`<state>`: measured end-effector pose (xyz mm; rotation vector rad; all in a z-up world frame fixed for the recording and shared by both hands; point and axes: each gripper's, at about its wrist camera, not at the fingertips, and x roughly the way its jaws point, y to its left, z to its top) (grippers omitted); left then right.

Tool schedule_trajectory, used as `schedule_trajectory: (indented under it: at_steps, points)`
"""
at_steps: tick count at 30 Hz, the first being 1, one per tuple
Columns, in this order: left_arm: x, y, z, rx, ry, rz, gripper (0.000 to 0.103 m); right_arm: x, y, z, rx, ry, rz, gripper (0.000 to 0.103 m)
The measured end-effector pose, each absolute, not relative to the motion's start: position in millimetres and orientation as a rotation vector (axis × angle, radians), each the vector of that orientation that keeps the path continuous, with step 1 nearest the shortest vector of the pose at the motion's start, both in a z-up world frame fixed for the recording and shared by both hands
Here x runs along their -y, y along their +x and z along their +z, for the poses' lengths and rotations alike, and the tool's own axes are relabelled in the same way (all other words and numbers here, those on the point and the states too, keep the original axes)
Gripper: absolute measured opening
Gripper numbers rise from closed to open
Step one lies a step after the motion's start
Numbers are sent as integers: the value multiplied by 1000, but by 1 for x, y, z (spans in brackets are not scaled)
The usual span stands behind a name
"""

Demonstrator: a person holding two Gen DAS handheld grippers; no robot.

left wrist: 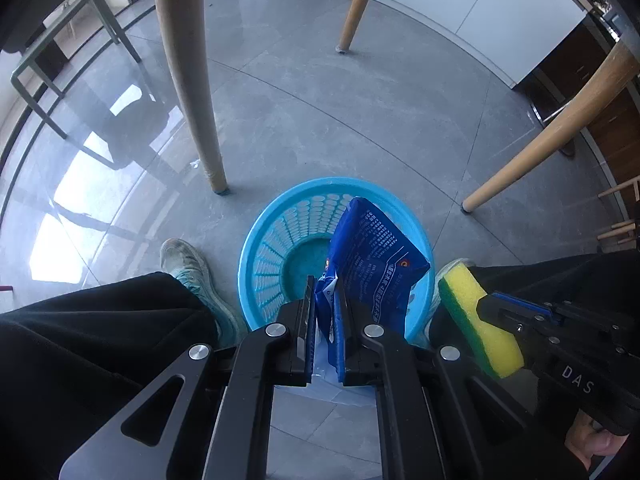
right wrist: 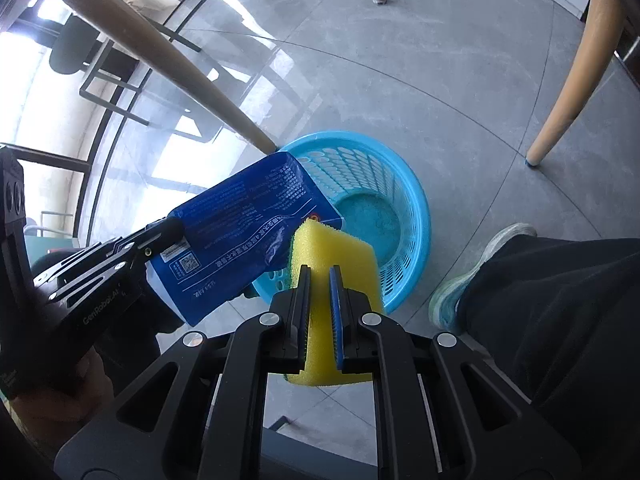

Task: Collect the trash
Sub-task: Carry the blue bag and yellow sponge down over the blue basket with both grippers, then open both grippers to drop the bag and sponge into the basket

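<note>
A round light-blue plastic basket [left wrist: 272, 236] stands on the grey floor; it also shows in the right wrist view [right wrist: 404, 184]. My left gripper [left wrist: 324, 284] is shut on a blue printed packet [left wrist: 372, 248] and holds it above the basket's near side. The packet also shows in the right wrist view [right wrist: 244, 220], with the left gripper [right wrist: 160, 232] on its lower edge. My right gripper [right wrist: 320, 276] is shut on a yellow sponge with a green scouring side [right wrist: 332, 248], held over the basket's near rim. The sponge [left wrist: 476, 316] and right gripper [left wrist: 486, 304] also show in the left wrist view.
Wooden table legs [left wrist: 188, 80] [left wrist: 548, 132] [right wrist: 572, 68] stand around the basket. The person's black trouser legs and shoes [left wrist: 192, 268] [right wrist: 480, 264] flank it. A green metal chair frame [left wrist: 44, 64] stands at the far left. White cabinets [left wrist: 480, 8] line the far wall.
</note>
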<state>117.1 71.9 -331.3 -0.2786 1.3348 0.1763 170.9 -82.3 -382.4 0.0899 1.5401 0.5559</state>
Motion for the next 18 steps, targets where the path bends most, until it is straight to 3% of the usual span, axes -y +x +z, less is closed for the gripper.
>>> schedule_trajectory:
  at_steps: [7, 10, 11, 12, 18]
  points:
    - [-80, 130, -346, -1343, -275, 199, 7, 68, 181, -409, -1567, 63, 543, 10]
    - [-88, 132, -343, -1296, -314, 199, 16, 68, 184, -411, -1555, 71, 541, 19]
    - [-89, 134, -342, -1280, -309, 200, 19, 70, 184, -411, -1552, 82, 542, 34]
    - [-89, 134, -341, -1271, -307, 199, 26, 71, 185, -411, -1551, 93, 548, 39]
    - [-90, 132, -335, -1258, -310, 213, 29, 76, 179, -393, -1526, 93, 548, 40]
